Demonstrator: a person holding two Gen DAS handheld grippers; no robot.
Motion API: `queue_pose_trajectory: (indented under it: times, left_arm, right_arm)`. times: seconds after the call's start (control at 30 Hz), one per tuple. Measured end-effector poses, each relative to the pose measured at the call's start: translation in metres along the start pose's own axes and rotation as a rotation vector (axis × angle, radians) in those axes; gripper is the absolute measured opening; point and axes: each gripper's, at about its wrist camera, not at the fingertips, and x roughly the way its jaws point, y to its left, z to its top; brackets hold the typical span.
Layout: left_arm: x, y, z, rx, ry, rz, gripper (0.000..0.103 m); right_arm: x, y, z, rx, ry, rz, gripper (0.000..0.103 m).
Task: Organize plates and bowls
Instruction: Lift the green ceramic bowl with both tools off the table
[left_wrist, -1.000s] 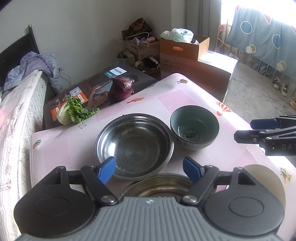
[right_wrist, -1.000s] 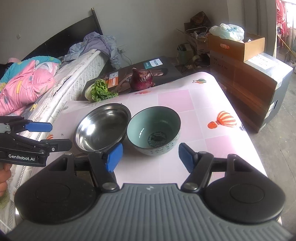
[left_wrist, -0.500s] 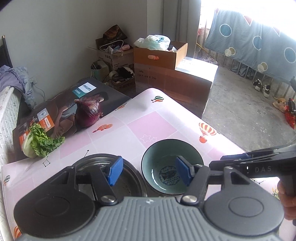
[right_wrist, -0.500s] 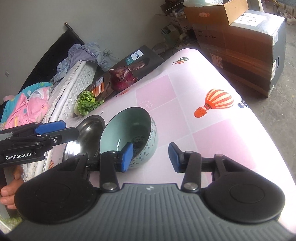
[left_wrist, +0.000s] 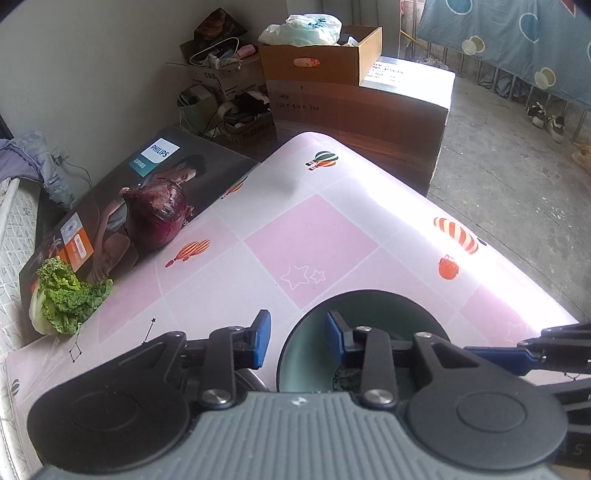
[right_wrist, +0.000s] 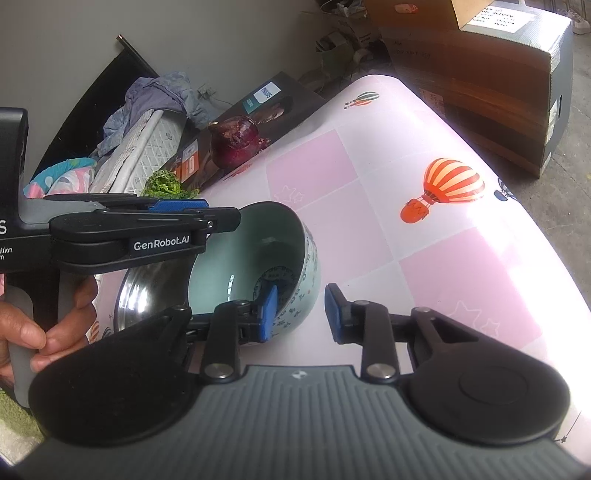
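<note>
The pink table filled far more of both views than it had a second before, because you had brought both tools down and in over it. The metal bowl, which your left tool had faced squarely a second earlier, had slid to the lower left and showed only partly behind the green bowl. That green bowl sat on the table just right of the metal one, and appeared to touch it.

Your left gripper had just been closing. Its jaws stood narrowly apart astride the green bowl's left rim, one pad outside the wall and the other over the inside. A gap showed on both sides of the rim, so nothing was pinched.

Your right gripper had also just been closing and straddled the bowl's opposite wall. Its left pad lay against the bowl, and its right pad stood clear over bare table, so the jaws were apart and not clamped.
</note>
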Motion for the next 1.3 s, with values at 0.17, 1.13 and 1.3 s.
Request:
queue_pose_trajectory:
  times: [0.17, 1.13, 1.3]
  left_arm:
    - [0.004, 0.003, -0.002, -0.042, 0.028, 0.011, 0.021]
    - [-0.035, -0.017, -0.050, -0.183, 0.085, -0.145, 0.033]
    - [-0.031, -0.019, -0.054, -0.186, 0.105, -0.159, 0.033]
  right_arm:
    - [0.010, -0.004, 0.001, 0.041, 0.011, 0.033, 0.020]
    - [-0.008, -0.031, -0.009, 0.008, 0.023, 0.019, 0.020]
    - [-0.010, -0.039, -0.005, 0.036, 0.022, 0.029, 0.018]
